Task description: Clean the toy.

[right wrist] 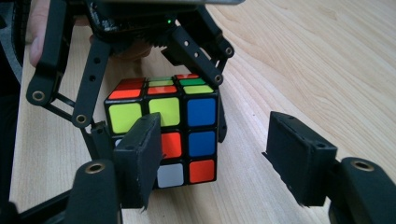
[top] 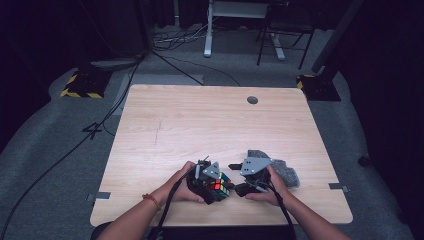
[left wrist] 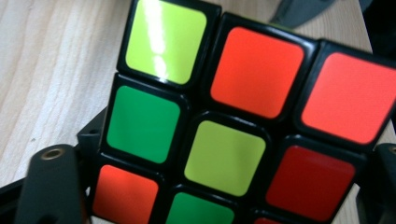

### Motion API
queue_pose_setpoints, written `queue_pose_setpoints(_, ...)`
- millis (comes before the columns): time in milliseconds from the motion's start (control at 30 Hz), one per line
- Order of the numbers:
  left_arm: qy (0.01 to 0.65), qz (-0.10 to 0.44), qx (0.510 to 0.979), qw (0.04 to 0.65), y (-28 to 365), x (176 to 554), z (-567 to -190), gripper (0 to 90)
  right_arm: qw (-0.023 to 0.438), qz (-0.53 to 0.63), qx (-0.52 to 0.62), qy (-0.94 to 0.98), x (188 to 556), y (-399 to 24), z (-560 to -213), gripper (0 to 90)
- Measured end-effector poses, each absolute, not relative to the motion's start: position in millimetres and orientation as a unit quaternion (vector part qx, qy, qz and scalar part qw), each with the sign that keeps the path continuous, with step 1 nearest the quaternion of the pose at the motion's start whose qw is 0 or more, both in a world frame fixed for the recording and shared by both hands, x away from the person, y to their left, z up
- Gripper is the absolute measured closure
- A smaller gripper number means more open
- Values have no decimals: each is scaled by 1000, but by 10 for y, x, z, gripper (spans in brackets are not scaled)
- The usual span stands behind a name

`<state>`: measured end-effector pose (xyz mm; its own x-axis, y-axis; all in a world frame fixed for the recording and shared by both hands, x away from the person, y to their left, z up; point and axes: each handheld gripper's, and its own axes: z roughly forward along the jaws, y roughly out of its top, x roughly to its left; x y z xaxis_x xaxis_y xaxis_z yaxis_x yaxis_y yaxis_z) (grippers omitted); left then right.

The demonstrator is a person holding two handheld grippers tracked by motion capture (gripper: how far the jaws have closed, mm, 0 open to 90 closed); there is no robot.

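On the wooden counter [top: 200,125], the left tongs [top: 220,187] stood half open around the puzzle cube [right wrist: 163,128], so the wide-open, empty right tongs [right wrist: 219,158] should close squarely on it.

1. A pale wooden counter [top: 200,130] stands on grey carpet; a round hole [top: 252,100] sits near its far edge.
2. Near the front edge, the left tongs [top: 212,186] meet a multicoloured cube [top: 220,186]; the right tongs [top: 234,177] sit just beside it.
3. A grey cloth [top: 286,172] lies behind the right hand [top: 272,187].
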<state>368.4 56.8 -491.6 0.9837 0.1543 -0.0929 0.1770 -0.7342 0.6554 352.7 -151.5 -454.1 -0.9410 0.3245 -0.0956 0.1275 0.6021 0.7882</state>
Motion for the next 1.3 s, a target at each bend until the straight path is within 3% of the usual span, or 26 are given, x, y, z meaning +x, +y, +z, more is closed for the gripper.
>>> queue_pose_setpoints(200, 74, -6, 934, 348, 569, 3648, -4908, 220, 105, 427, 129, 889, 3524, -1531, -4556, 358)
queue_pose_setpoints(300, 80, 4, 927, 367, 609, 3652, -4860, 304, 108, 427, 139, 887, 3539, -1602, -4552, 378)
queue_pose_setpoints(867, 72, 25, 921, 381, 548, 3591, -4836, 319, 92, 375, 157, 909, 3629, -1834, -4701, 394)
queue_pose_setpoints(1300, 61, 28, 917, 392, 549, 3576, -4807, 332, 86, 357, 143, 919, 3630, -1786, -4797, 387)
